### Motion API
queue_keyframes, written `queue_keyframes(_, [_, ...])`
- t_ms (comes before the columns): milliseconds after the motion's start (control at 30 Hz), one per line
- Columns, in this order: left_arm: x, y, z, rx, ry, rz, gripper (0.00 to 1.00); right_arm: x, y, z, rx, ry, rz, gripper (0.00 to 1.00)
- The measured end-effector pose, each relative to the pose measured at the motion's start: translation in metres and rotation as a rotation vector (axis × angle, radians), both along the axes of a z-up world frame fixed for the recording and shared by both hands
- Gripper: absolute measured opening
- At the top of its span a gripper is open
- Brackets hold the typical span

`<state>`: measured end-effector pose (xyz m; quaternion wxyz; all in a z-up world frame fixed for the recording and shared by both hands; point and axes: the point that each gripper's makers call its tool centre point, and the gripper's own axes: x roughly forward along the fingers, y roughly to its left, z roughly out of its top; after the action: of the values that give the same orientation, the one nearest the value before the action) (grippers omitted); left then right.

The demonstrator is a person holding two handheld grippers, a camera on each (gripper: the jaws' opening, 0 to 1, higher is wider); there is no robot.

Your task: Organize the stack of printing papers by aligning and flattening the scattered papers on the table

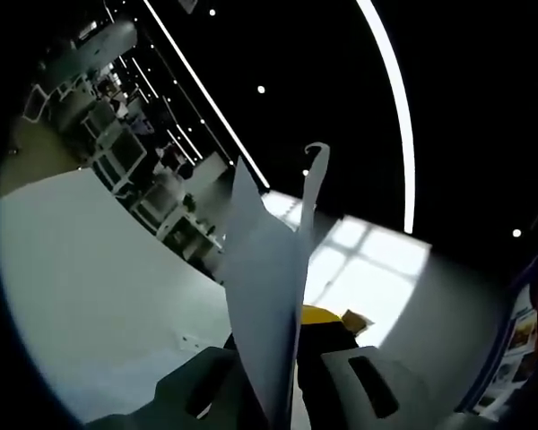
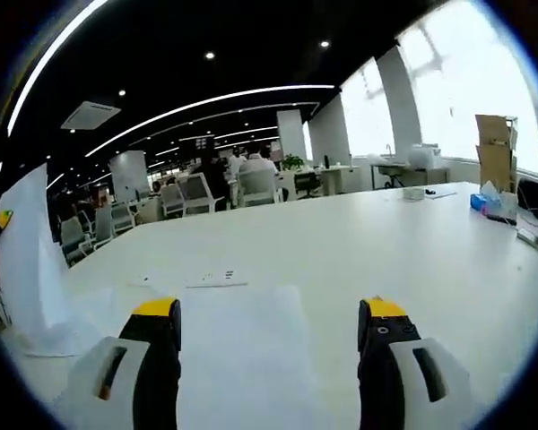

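My left gripper [image 1: 282,363] is shut on several white paper sheets [image 1: 267,287], which stand up edge-on between its jaws; one sheet's top curls over. In the right gripper view the same sheets [image 2: 25,255] stand upright at the far left, their lower edge resting on the white table [image 2: 412,260]. Another sheet [image 2: 251,345] lies flat on the table under my right gripper [image 2: 269,313]. That gripper is open, its yellow-tipped jaws wide apart above the flat sheet with nothing between them.
A flat white socket strip [image 2: 211,278] lies just beyond the flat sheet. A blue tissue box [image 2: 490,204] and a cardboard box [image 2: 493,150] stand at the table's far right. Office chairs [image 2: 255,186] and people sit beyond the far edge.
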<state>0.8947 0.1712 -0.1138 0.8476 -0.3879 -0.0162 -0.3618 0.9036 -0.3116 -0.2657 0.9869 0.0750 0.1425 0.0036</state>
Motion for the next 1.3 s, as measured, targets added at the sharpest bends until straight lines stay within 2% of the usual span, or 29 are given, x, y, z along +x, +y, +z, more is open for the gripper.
queue_keyframes(133, [0.0,0.0,0.0,0.0,-0.001,-0.002,0.06,0.001,-0.002,0.0,0.021,-0.011,-0.006,0.78])
queue_keyframes(300, [-0.001,-0.001,0.001,-0.002,-0.001,-0.001,0.06,0.001,-0.004,-0.007,0.016,0.007,-0.01,0.79])
queue_keyframes(400, [-0.002,-0.001,0.001,-0.001,-0.001,-0.002,0.06,0.002,-0.004,-0.01,0.024,0.015,-0.014,0.85])
queue_keyframes(667, [0.0,0.0,0.001,-0.001,-0.002,-0.002,0.06,0.004,-0.006,-0.016,0.026,0.03,-0.025,0.9])
queue_keyframes(1067, [0.001,0.002,0.001,-0.002,0.0,-0.001,0.06,0.004,-0.006,-0.025,0.031,0.053,-0.026,0.9])
queue_keyframes(1300, [0.005,0.005,0.002,-0.002,0.001,-0.001,0.06,0.008,-0.007,-0.04,0.038,0.083,-0.029,0.9])
